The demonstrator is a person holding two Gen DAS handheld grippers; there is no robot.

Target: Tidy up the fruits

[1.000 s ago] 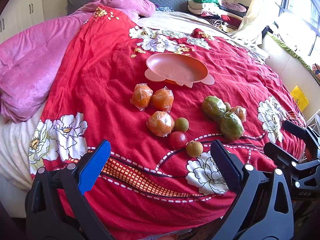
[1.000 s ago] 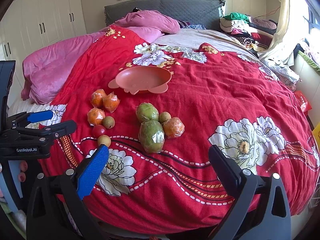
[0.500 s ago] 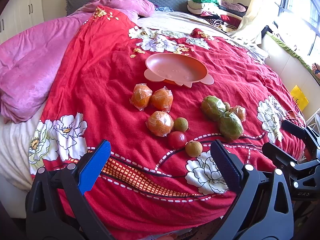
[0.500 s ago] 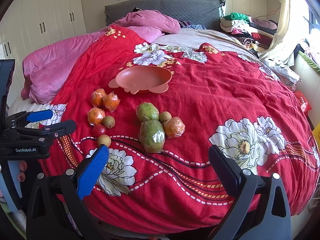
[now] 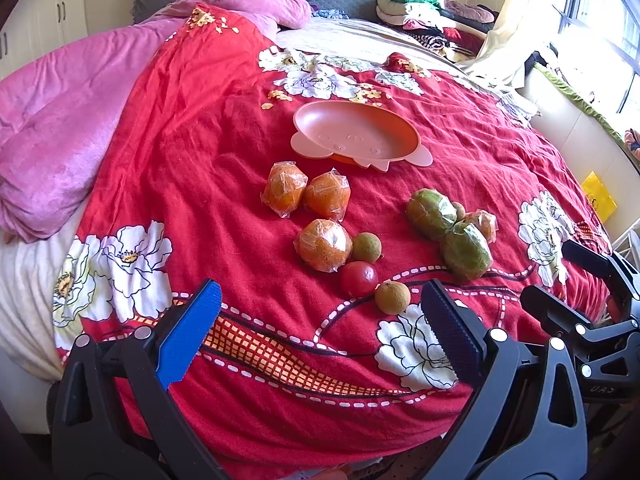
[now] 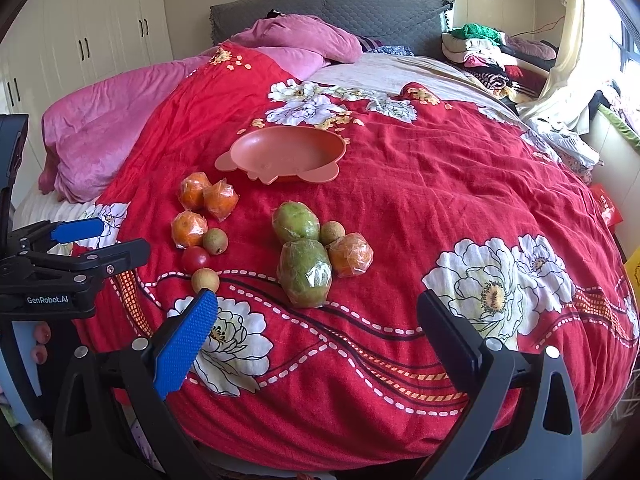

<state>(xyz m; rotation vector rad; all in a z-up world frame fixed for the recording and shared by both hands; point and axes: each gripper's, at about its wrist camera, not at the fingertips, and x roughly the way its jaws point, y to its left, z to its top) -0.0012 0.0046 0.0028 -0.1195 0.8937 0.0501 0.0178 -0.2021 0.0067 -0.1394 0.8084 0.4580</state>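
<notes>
The fruits (image 5: 322, 245), mostly plastic-wrapped oranges and green ones, lay loose on the red quilt (image 5: 200, 140) ahead of the fingers, near the pink plate (image 5: 356, 132); left gripper (image 5: 320, 320) and right gripper (image 6: 318, 330) both stood wide apart, empty. Nothing had shifted from a second earlier.

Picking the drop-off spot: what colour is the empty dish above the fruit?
Salmon pink dish, shown best in the left wrist view.

a bed with a red flower-printed cover (image 6: 440, 184) carries a salmon-pink plastic dish (image 6: 280, 152) near its middle. toward the foot edge lie wrapped oranges (image 5: 320, 244), a red tomato (image 5: 359, 278), small brown round fruits (image 5: 392, 297) and two wrapped green mangoes (image 6: 305, 278). a pink blanket (image 5: 60, 128) covers the left side.
</notes>
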